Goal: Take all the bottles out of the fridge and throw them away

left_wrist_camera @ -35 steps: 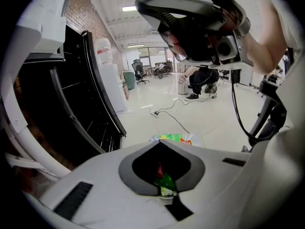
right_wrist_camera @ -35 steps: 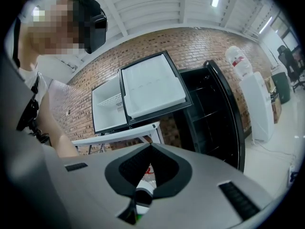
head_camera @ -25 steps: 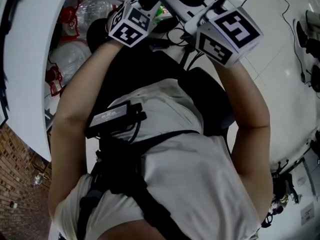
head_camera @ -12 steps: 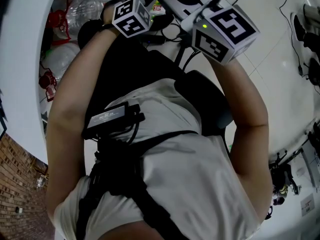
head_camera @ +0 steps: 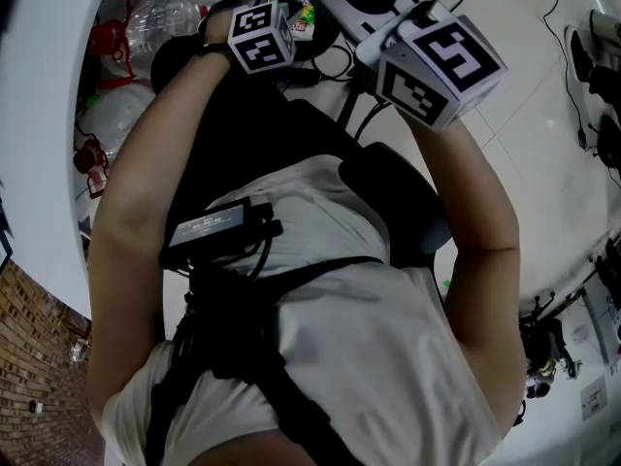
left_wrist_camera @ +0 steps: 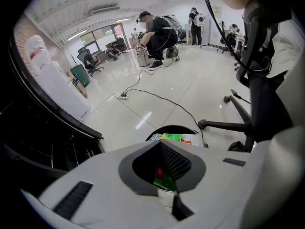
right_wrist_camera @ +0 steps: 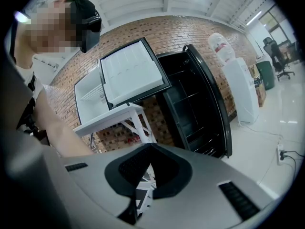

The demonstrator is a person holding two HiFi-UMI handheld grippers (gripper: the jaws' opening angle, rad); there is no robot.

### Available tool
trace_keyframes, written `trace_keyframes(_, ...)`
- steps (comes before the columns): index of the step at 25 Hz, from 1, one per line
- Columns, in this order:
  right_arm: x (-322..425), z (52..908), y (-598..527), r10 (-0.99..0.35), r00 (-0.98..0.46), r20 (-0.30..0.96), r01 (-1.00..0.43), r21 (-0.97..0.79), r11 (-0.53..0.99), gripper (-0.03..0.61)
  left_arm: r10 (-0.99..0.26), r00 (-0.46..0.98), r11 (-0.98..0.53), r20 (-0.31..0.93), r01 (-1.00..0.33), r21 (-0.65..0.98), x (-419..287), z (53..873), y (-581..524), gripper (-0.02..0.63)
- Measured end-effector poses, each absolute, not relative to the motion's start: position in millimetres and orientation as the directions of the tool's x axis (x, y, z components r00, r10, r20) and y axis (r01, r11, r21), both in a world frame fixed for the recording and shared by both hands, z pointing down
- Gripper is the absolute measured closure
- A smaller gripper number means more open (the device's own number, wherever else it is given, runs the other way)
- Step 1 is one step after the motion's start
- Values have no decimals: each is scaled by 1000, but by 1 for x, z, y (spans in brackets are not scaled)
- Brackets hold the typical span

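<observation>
Lower now: left gripper has sunk and rolled since a second back, and its marker cube looks smaller and turned in the head view. Right gripper has barely shifted, its own marker cube held high in front of the chest.

Left jaws together. They point steeply down at a black round bin on the pale floor. A green-and-yellow labelled item lies at the bin's mouth, just beyond the jaw tips; bottle or wrapper, cannot tell. A speck of red and green shows through the window between the jaws; pinched or lying below, cannot tell.

Right jaws together, nothing between them. They face a black fridge, door open, wire shelves showing. Beside it a white tabletop carries a white box with one panel swung up.

Head view, left edge: clear plastic bottles with red labels, heaped behind a white curved rim. What sort of container that is, cannot tell.
</observation>
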State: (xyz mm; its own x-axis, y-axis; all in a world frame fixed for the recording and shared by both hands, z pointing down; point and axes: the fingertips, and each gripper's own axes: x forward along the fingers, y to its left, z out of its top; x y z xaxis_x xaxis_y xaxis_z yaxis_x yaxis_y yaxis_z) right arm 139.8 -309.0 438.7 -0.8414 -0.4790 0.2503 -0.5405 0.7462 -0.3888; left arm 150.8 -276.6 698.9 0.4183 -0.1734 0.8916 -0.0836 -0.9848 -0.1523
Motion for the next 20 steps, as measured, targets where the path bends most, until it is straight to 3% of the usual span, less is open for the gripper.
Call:
trace_keyframes(5, 138, 438, -309, -479, -843, 245, -538, -395, 745, 575, -151, 425, -988, 892, -53, -142, 154, 698, -270, 572)
trace_keyframes(7, 137, 438, -308, -477, -846, 241, -534, -398, 746, 575, -126, 412, -992, 902, -32, -124, 153, 702, -266, 495)
trace_keyframes(8, 137, 437, -308, -476, -846, 239, -533, -399, 746, 575, -123, 408, -992, 905, -22, -125, 153, 702, -265, 488)
trace_keyframes(20, 133, 431, -308, -471, -852, 228, -523, -395, 756, 575, -206, 459, -978, 864, -87, -187, 162, 660, -278, 508)
